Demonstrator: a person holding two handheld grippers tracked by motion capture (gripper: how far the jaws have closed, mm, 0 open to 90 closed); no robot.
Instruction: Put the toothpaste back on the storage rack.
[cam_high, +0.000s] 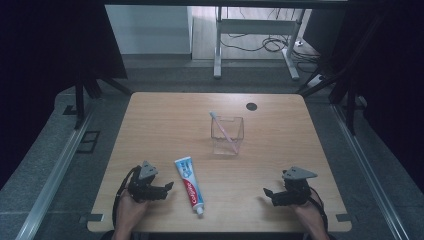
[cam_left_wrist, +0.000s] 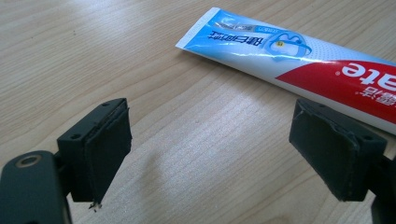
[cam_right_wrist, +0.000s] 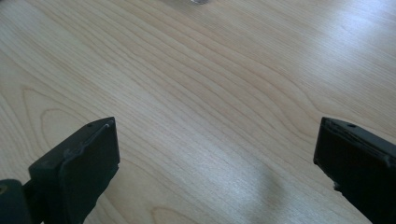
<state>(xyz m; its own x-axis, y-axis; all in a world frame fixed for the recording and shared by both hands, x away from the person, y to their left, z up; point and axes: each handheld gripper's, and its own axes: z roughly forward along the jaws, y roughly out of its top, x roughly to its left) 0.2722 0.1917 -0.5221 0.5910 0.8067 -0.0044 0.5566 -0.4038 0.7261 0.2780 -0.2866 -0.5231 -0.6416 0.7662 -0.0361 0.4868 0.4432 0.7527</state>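
1. Between the left gripper's wide-open jaws lies bare wood; they hold nothing.
2. Just beyond its right jaw lies a Colgate toothpaste tube, red band, blue end with Chinese print.
3. Right gripper gapes equally wide and empty over the wooden table.

1. Table: light wood grain top, rounded corners, dark round grommet near the far edge.
2. Toothpaste tube: lies flat near the front edge, left of centre, cap toward the person.
3. Clear square cup: stands upright mid-table, well apart from the tube; holds a thin stick, probably a toothbrush, leaning.
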